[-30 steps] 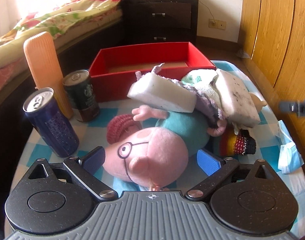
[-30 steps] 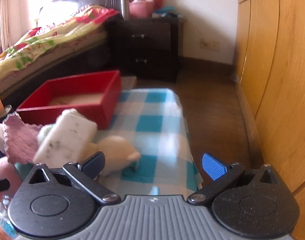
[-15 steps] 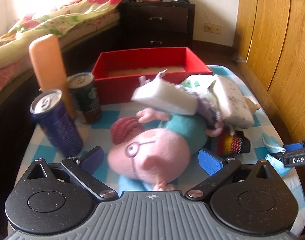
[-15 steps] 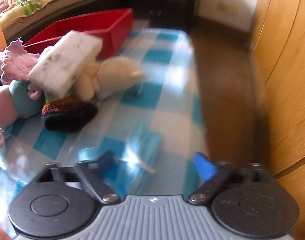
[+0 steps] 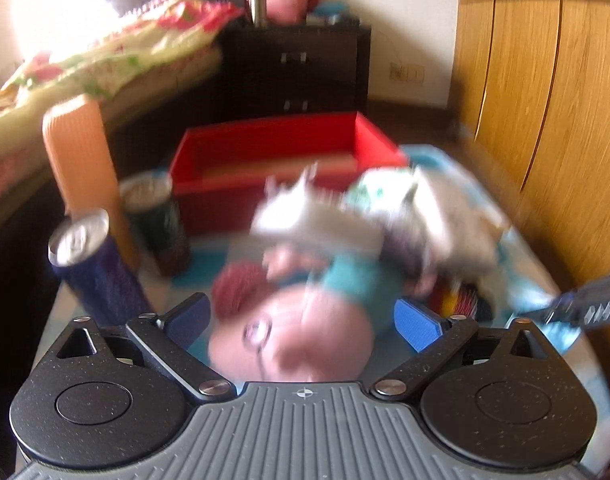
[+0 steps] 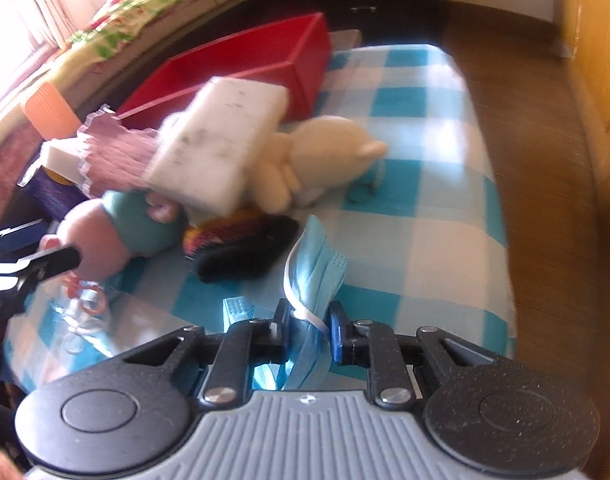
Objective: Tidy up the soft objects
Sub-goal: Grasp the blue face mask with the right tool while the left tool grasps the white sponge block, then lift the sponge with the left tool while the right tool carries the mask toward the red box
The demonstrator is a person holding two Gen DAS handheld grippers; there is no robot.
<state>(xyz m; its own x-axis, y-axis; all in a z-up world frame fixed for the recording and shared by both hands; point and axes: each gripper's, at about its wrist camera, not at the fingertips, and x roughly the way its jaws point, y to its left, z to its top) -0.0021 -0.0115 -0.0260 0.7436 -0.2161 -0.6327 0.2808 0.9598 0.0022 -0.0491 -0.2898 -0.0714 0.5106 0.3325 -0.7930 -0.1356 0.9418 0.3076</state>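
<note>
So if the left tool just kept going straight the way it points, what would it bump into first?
Probably the pink plush pig's head, which lies between the open left tool's blue pads; the picture is blurred, so depth is unsure.

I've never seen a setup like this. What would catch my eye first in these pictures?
Probably the pink pig plush lying between the open fingers of the left gripper, in front of a heap of soft toys and sponges. Behind the heap sits a red box. The right gripper has just closed on a blue face mask.
</note>
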